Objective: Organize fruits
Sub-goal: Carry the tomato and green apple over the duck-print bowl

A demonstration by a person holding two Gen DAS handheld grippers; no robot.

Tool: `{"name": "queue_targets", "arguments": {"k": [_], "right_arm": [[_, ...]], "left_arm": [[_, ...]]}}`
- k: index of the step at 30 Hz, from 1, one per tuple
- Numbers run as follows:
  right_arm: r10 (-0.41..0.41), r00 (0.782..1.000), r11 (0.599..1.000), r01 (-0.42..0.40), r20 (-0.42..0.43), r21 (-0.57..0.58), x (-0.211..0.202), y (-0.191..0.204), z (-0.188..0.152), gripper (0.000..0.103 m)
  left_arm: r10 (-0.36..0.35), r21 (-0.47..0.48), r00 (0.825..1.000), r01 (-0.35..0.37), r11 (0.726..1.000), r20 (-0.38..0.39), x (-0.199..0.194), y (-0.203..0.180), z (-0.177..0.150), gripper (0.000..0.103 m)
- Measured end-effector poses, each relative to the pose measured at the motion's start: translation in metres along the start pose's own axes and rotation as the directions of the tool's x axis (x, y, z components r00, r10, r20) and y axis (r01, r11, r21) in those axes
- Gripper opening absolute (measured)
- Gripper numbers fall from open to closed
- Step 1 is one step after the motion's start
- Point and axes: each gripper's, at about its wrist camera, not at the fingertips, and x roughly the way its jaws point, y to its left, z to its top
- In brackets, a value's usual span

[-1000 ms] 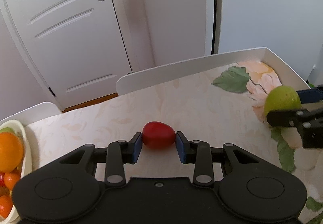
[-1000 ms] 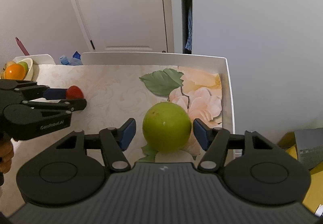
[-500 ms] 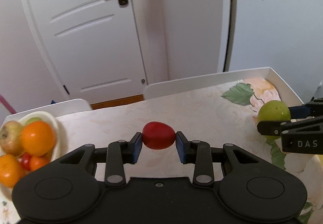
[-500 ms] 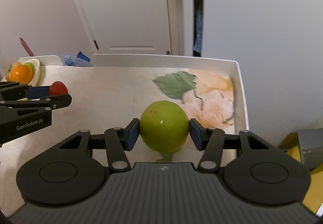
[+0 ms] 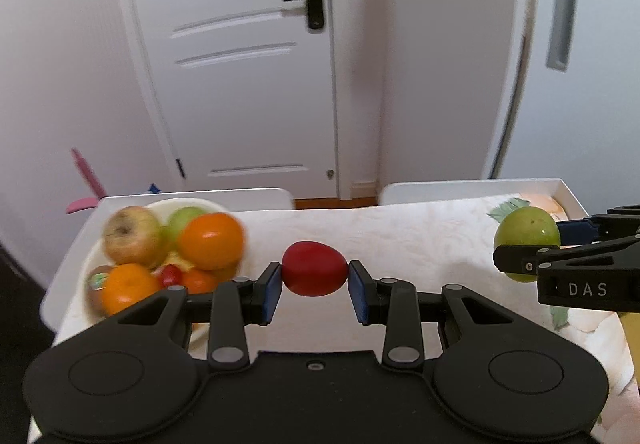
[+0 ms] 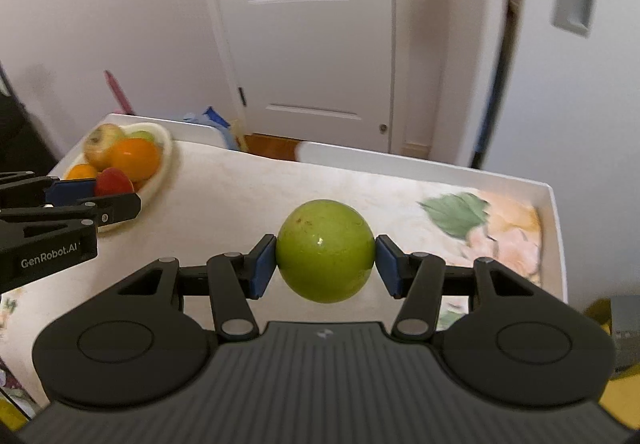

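Observation:
My left gripper point(image 5: 314, 284) is shut on a small red fruit point(image 5: 314, 268) and holds it above the table, just right of the white fruit bowl point(image 5: 94, 244). The bowl holds oranges, apples and small red fruits; it also shows in the right wrist view point(image 6: 160, 172). My right gripper point(image 6: 326, 264) is shut on a round green fruit point(image 6: 326, 250), lifted above the tabletop. In the left wrist view the green fruit point(image 5: 526, 230) and right gripper are at the far right. The left gripper with the red fruit point(image 6: 113, 182) shows at left in the right wrist view.
The table is a white-rimmed tray top point(image 5: 568, 192) with a floral cloth point(image 6: 508, 228). Two white chair backs point(image 5: 256, 198) stand behind it. A white door point(image 5: 240, 64) and wall lie beyond. A pink object point(image 5: 86, 180) sits behind the bowl.
Both grippers have risen and swung left toward the bowl, each carrying its fruit. The right gripper closed on the green fruit and lifted it off the cloth.

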Motion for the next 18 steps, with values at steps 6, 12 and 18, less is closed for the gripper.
{"name": "queue_targets", "arguments": {"k": [6, 12, 18], "right_arm": [[0.039, 0.999, 0.999, -0.038, 0.015, -0.032, -0.003, 0.049, 0.014, 0.068], [0.062, 0.998, 0.997, -0.061, 0.019, -0.049, 0.004, 0.098, 0.022, 0.068], [0.061, 0.998, 0.997, -0.060, 0.012, -0.045, 0.017, 0.136, 0.024, 0.068]], "left_arm": [[0.031, -0.030, 0.999, -0.030, 0.999, 0.021, -0.018, 0.044, 0.001, 0.039], [0.050, -0.044, 0.999, -0.049, 0.998, 0.021, -0.021, 0.088, -0.003, 0.039], [0.059, -0.048, 0.998, -0.059, 0.997, -0.004, -0.012, 0.128, -0.014, 0.039]]}}
